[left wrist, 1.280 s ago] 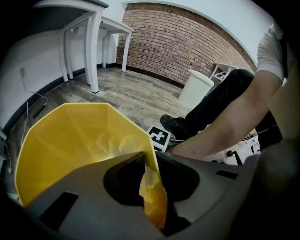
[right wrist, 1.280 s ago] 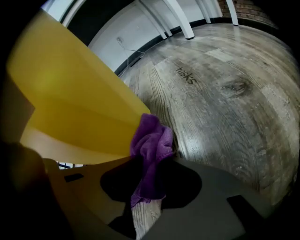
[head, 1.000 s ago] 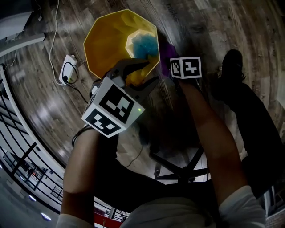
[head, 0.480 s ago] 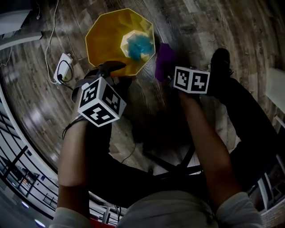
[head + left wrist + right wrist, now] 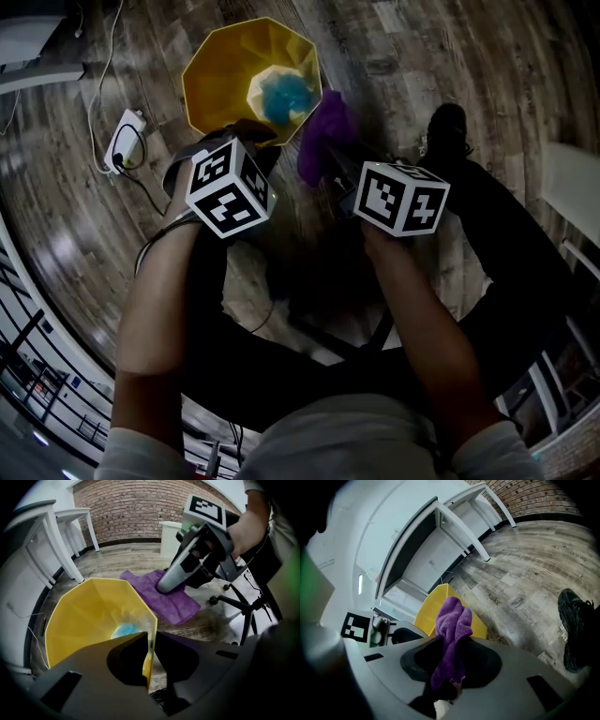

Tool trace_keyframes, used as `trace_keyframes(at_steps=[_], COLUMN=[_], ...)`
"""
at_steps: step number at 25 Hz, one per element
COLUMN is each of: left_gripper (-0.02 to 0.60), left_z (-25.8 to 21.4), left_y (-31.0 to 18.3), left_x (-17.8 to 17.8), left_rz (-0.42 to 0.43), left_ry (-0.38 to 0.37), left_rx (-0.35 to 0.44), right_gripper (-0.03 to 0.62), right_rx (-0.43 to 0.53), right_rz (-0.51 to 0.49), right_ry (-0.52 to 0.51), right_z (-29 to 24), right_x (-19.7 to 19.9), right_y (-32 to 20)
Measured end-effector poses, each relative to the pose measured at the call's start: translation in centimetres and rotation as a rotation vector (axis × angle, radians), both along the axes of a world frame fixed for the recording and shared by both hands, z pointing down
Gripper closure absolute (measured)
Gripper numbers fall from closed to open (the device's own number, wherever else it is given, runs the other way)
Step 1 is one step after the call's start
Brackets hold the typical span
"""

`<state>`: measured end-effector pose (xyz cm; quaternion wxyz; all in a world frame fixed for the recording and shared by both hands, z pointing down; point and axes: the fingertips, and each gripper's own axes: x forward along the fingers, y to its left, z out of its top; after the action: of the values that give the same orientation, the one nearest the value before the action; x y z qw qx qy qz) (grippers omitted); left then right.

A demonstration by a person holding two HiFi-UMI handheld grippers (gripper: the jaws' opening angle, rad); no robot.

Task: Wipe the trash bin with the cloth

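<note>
A yellow many-sided trash bin [image 5: 211, 80] stands on the wooden floor, with a blue wad [image 5: 284, 97] at its bottom. My left gripper [image 5: 247, 131] sits at the bin's near rim. Its jaws have just been closing, and in the left gripper view they [image 5: 150, 637] pinch the thin yellow wall [image 5: 89, 616]. My right gripper [image 5: 328, 169] hangs to the right of the bin, shut on a purple cloth [image 5: 323, 131]. In the right gripper view the cloth [image 5: 452, 630] sticks up from between the jaws [image 5: 452, 641], with the bin [image 5: 429, 606] behind it.
A white power strip with cables [image 5: 127, 141] lies left of the bin. A black office chair base [image 5: 243, 606] spreads behind the right gripper. A person's black shoe [image 5: 448, 127] rests on the floor to the right. White tables [image 5: 56, 531] line the wall.
The right gripper has risen with the purple cloth, which now hangs free beside the bin. The left gripper has shifted along the near rim and closed on the bin's wall.
</note>
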<state>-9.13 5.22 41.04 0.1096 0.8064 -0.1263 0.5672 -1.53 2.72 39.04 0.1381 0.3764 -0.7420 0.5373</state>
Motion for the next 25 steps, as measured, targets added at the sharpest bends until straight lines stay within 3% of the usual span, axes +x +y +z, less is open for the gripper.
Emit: trace_keyframes(at_steps=[7,16,25], left_gripper=[0.557,0.557,0.558], left_z=[-0.1,-0.3,-0.3], left_y=[-0.1,-0.3,-0.3], left_x=[0.8,1.2,1.4], left_rz=[-0.017,-0.035,-0.033], left_ry=[0.028,0.033,0.033], left_rx=[-0.022,-0.037,-0.040], right_gripper=[0.480,0.480,0.480], right_rx=[0.012,-0.059,-0.110], right_rz=[0.021,0.094,0.057], right_ry=[-0.030,-0.059,-0.022], right_z=[-1.2,1.1,4.9], right_x=[0.0,-0.7,-0.9], right_y=[-0.5,-1.2,-1.8])
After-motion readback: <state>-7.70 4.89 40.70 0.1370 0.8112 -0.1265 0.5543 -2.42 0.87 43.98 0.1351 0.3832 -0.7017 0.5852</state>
